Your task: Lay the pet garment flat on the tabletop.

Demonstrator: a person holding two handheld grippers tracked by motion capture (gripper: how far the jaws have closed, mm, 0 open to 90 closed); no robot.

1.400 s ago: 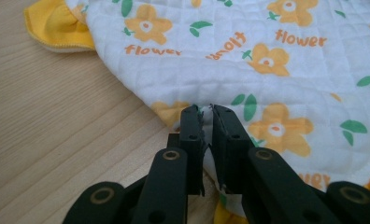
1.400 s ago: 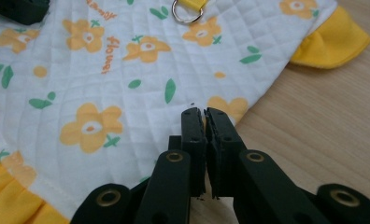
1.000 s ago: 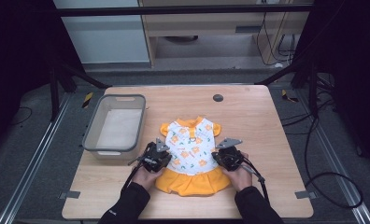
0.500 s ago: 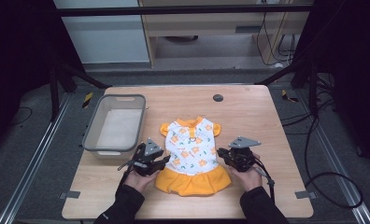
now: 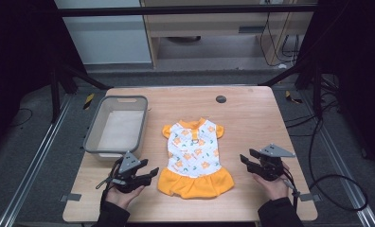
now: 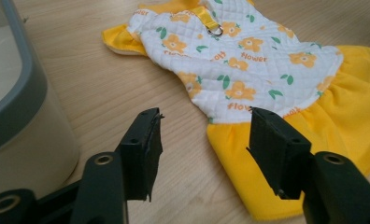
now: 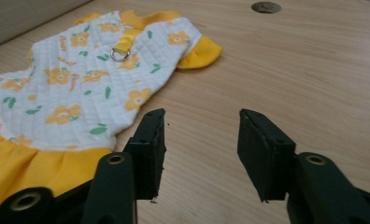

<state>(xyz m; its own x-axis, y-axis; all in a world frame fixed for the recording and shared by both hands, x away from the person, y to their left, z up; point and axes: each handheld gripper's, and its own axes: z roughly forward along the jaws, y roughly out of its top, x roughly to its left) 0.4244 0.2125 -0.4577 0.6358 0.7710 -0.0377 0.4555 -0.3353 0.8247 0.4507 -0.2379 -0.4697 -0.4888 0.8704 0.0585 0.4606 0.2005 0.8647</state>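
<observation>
A small dress (image 5: 194,156) with a white flower-print top and a yellow skirt lies flat on the wooden table (image 5: 252,113). My left gripper (image 5: 151,173) sits left of the skirt, apart from it, and its jaws have just been opening with nothing between them. In the left gripper view the left gripper (image 6: 202,135) frames bare wood and the edge of the dress (image 6: 248,60). My right gripper (image 5: 245,158) rests right of the skirt, its jaws also just opened and empty. The right gripper view has the right gripper (image 7: 201,140) over bare wood beside the dress (image 7: 94,79).
A grey plastic bin (image 5: 117,125) stands at the table's left, close behind my left gripper, and its wall (image 6: 19,116) looms in the left gripper view. A dark round cap (image 5: 220,99) sits in the tabletop near the far edge. Cables trail on the floor to the right.
Both grippers have let go of the dress and drawn outward, left one to the left and right one to the right. Their jaws went from shut to open. The dress lies flat.
</observation>
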